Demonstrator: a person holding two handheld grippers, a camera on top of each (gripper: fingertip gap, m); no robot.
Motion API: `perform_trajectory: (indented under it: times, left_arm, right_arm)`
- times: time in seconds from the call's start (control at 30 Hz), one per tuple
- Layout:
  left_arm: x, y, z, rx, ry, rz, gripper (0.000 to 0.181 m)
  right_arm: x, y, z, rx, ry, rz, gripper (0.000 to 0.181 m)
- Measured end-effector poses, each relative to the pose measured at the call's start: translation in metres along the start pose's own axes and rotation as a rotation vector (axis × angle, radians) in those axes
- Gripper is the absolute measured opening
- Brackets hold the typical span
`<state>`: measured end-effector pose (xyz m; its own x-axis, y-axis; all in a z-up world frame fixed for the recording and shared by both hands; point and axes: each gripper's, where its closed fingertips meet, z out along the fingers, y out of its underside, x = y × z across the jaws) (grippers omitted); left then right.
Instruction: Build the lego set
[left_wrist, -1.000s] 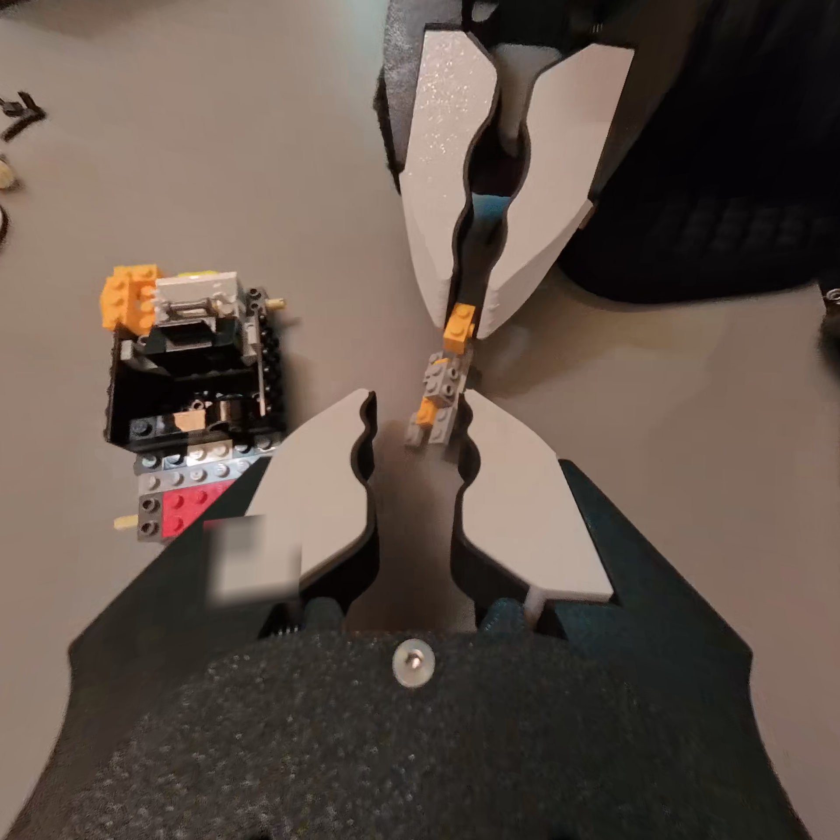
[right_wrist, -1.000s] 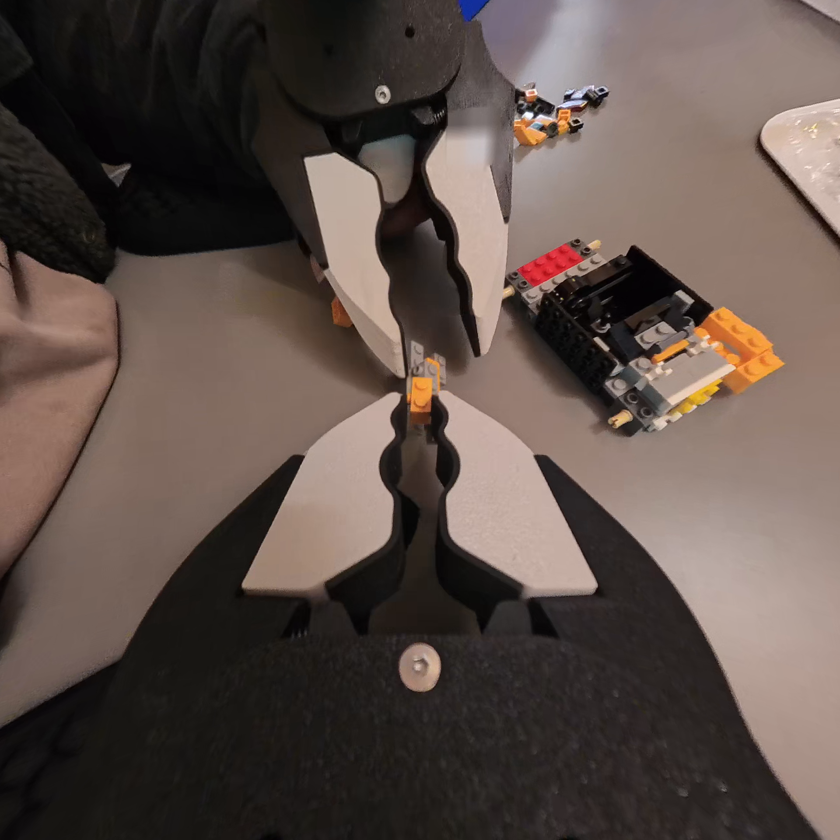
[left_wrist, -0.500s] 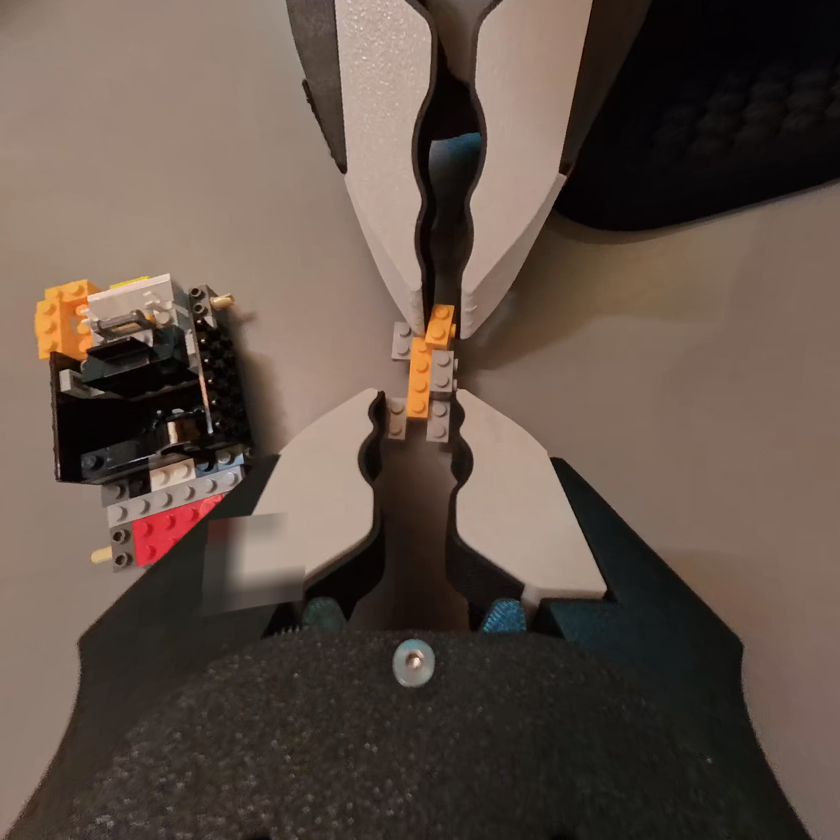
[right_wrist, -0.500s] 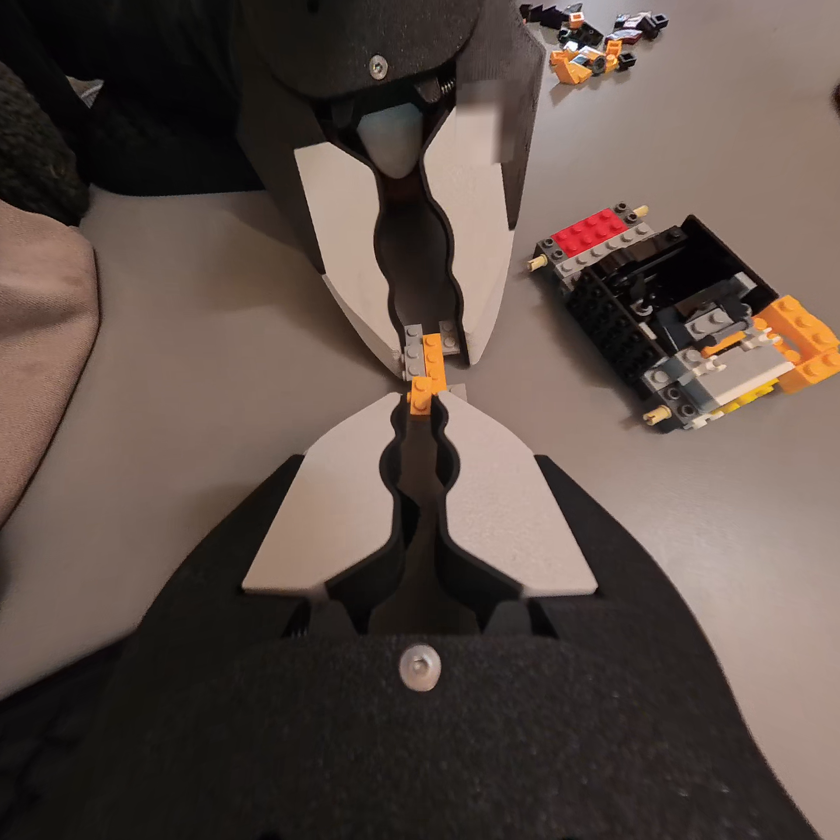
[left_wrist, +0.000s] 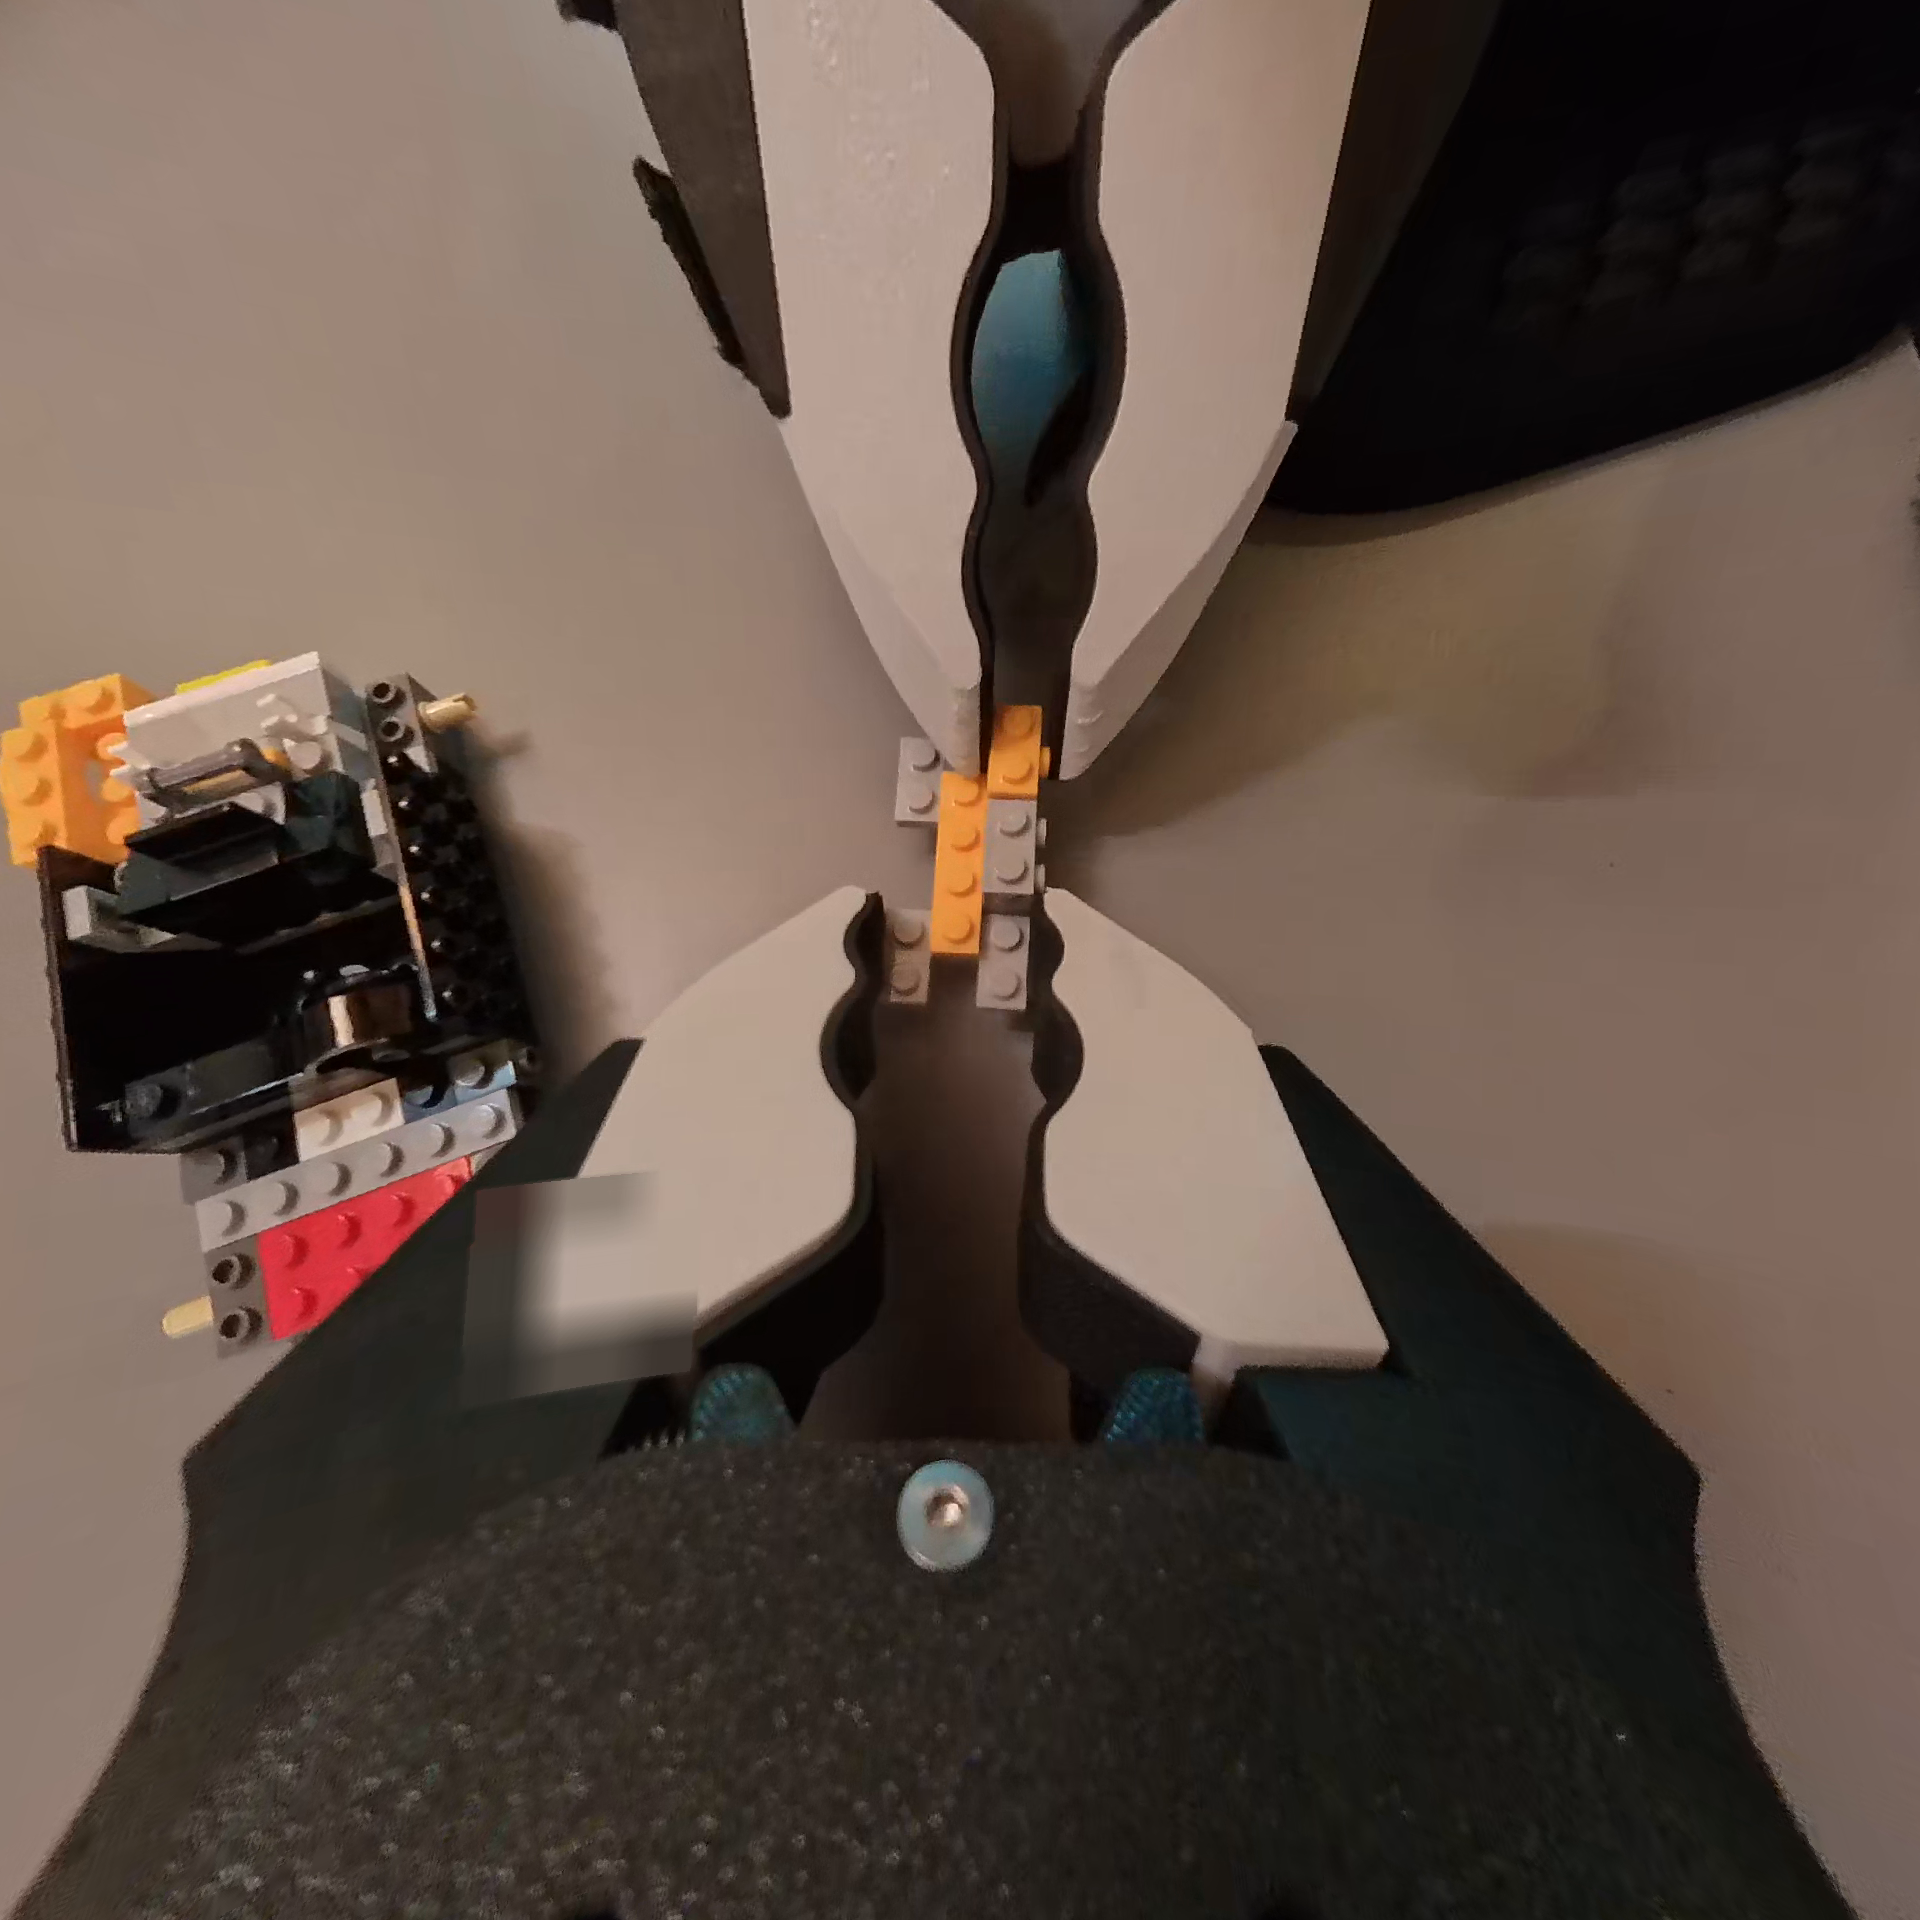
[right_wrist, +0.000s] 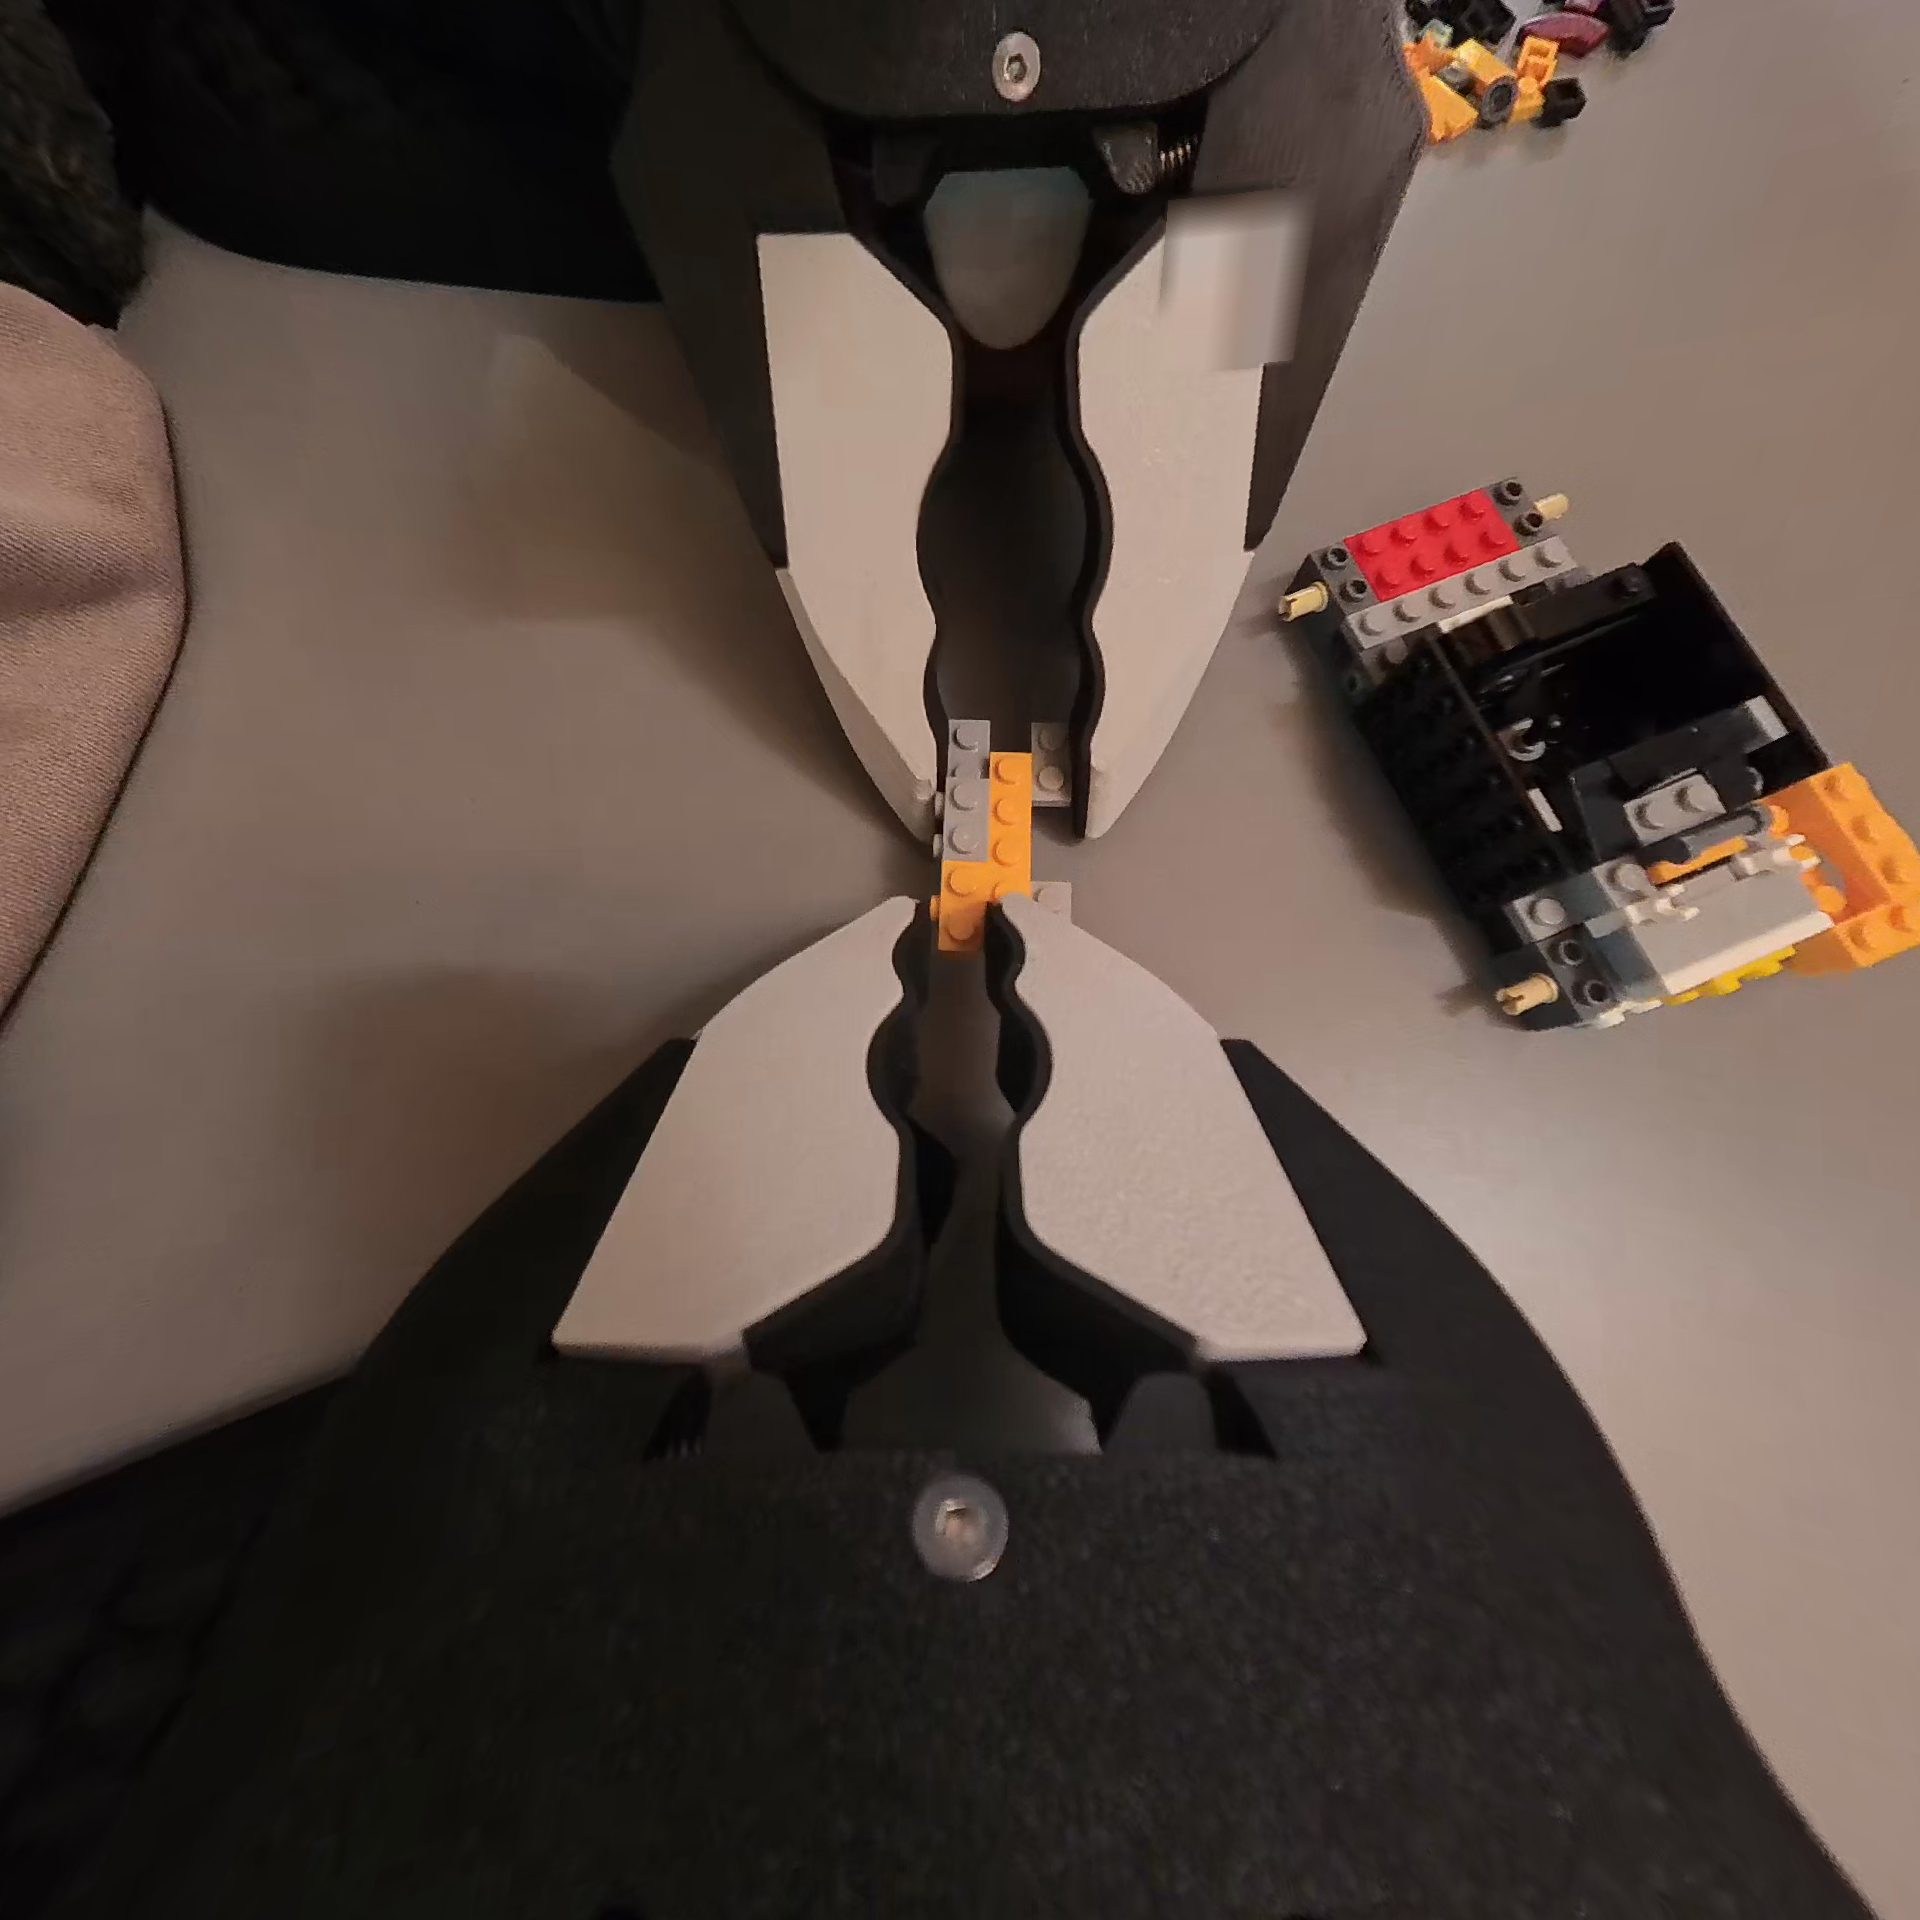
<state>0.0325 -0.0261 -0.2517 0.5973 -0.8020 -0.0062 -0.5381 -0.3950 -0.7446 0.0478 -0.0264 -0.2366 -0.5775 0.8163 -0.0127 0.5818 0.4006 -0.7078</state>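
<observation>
A small assembly of orange and grey plates (left_wrist: 961, 852) is held between both grippers above the grey table. In the left wrist view my left gripper (left_wrist: 956, 925) is shut on its near grey end. My right gripper (left_wrist: 1018, 727) comes in from the top, shut on its orange far end. In the right wrist view my right gripper (right_wrist: 958, 920) pinches the orange end of the assembly (right_wrist: 1003, 821). My left gripper (right_wrist: 1008, 810) holds the grey end opposite. The partly built black, grey, red and orange vehicle (left_wrist: 270, 966) lies on the table to the left; it also shows in the right wrist view (right_wrist: 1610, 769).
A pile of loose small pieces (right_wrist: 1486, 62) lies at the far right of the right wrist view. A beige cloth (right_wrist: 73, 644) is at the left edge. A dark garment (left_wrist: 1662, 260) lies behind the right gripper.
The two grippers have moved closer together. The small assembly has turned so its studs face the cameras. My left jaws have narrowed onto its grey end.
</observation>
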Motion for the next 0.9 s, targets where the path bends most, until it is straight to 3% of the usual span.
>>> perform_trajectory:
  times: [0.57, 0.7, 0.9]
  left_arm:
    - [0.001, 0.0, -0.002, 0.011, 0.022, -0.032, 0.026]
    - [0.0, -0.004, -0.007, 0.048, 0.077, -0.154, 0.026]
    - [-0.002, -0.012, -0.02, 0.095, 0.177, -0.343, 0.026]
  right_arm:
    - [0.002, -0.004, -0.005, -0.014, 0.031, -0.026, 0.018]
    - [0.007, -0.016, -0.018, 0.037, 0.127, -0.091, 0.026]
    - [0.008, -0.018, -0.015, -0.08, 0.329, -0.348, 0.036]
